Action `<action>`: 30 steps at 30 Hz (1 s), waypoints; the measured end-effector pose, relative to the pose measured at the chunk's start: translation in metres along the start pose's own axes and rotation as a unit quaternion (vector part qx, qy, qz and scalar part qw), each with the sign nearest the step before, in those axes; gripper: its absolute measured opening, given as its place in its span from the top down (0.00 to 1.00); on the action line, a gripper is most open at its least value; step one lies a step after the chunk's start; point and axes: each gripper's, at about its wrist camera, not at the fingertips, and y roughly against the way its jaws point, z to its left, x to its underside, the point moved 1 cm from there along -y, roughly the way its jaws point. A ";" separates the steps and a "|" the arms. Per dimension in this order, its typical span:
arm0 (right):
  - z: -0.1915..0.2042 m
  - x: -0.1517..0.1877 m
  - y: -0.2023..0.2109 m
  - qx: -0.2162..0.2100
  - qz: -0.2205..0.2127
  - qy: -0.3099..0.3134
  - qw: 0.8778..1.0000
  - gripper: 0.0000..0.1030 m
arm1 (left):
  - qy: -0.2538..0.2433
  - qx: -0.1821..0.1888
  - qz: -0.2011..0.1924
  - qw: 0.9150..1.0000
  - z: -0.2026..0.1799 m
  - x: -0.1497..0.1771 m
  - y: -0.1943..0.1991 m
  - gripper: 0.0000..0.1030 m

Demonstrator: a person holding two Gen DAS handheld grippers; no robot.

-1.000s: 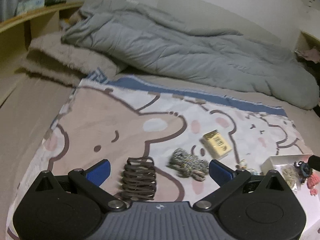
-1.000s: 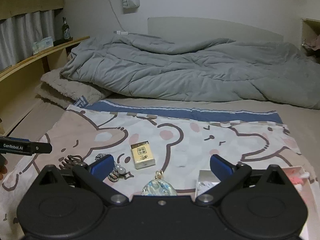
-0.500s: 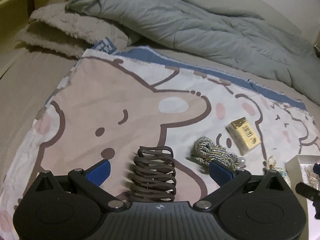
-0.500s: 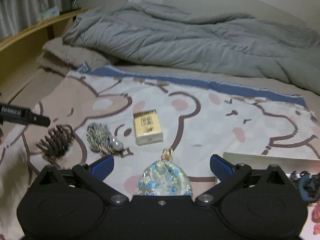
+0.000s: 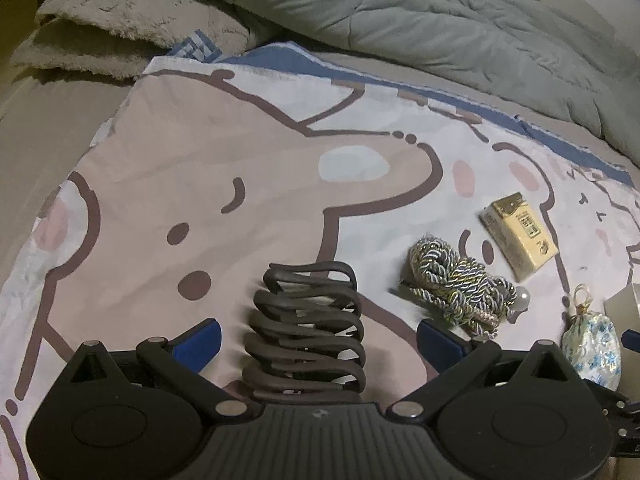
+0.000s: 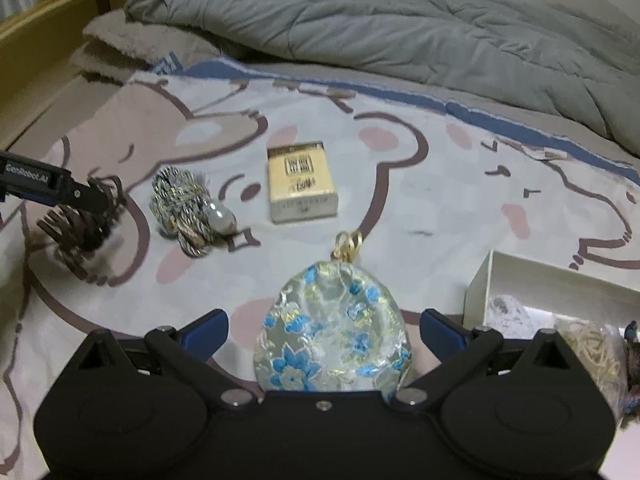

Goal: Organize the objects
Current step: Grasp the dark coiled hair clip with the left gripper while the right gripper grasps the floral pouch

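A dark brown claw hair clip (image 5: 308, 328) lies on the bear-print blanket (image 5: 248, 184), between the open jaws of my left gripper (image 5: 316, 340). In the right wrist view the clip (image 6: 82, 222) sits at the far left under the left gripper's fingers (image 6: 86, 196). A blue-flowered silk pouch (image 6: 334, 336) with a gold ring lies between the open jaws of my right gripper (image 6: 324, 330); it also shows in the left wrist view (image 5: 592, 344). A twisted silver-gold cord bundle (image 5: 456, 288) and a yellow box (image 5: 518, 236) lie between the two.
A white open box (image 6: 560, 292) holding small accessories stands at the right, next to my right gripper. A grey duvet (image 5: 400, 12) and a beige fluffy pillow (image 5: 120, 36) lie at the far side of the bed. A wooden ledge (image 6: 60, 4) runs along the left.
Both grippers have come down and forward. The hair clip now fills the gap of the left gripper and the pouch that of the right. Both stay open.
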 end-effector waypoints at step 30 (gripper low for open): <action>0.014 0.006 0.037 -0.018 -0.006 0.005 1.000 0.20 | 0.022 0.043 -0.041 0.998 -0.002 0.009 0.058 0.38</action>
